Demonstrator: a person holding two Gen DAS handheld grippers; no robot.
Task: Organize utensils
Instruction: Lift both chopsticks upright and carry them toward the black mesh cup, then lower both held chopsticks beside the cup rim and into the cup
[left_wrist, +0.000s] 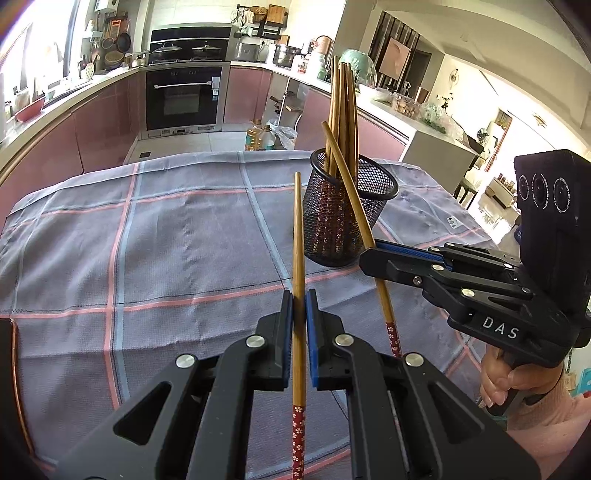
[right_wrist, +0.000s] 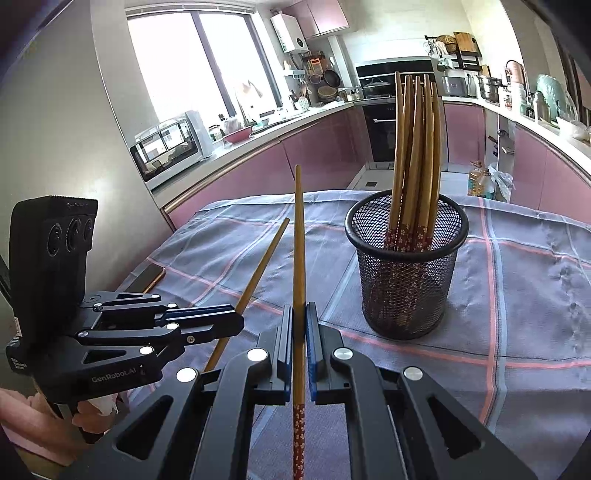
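Sunlit kitchen: pink cabinets (right_wrist: 314, 147), black oven (left_wrist: 183, 98), bright window (right_wrist: 199, 62), seemingly tiled floor (left_wrist: 192, 142)

Brown wooden chopsticks (right_wrist: 413, 155) with red flower-patterned ends, black mesh holder (right_wrist: 406, 280), grey-blue cloth (left_wrist: 166, 236) checked with pink and pale blue lines, black hand-held gripper (left_wrist: 299, 306) with blue pads (left_wrist: 311, 332), pink cabinets (right_wrist: 295, 158)

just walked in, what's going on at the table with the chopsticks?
A person holds a gripper in each hand, sorting chopsticks. The left gripper is shut on one chopstick, and the right gripper is shut on another chopstick, both with the plain tip pointing up and away. Neither is in the black mesh holder yet; it stands on the checked cloth with a bunch of chopsticks already inside.
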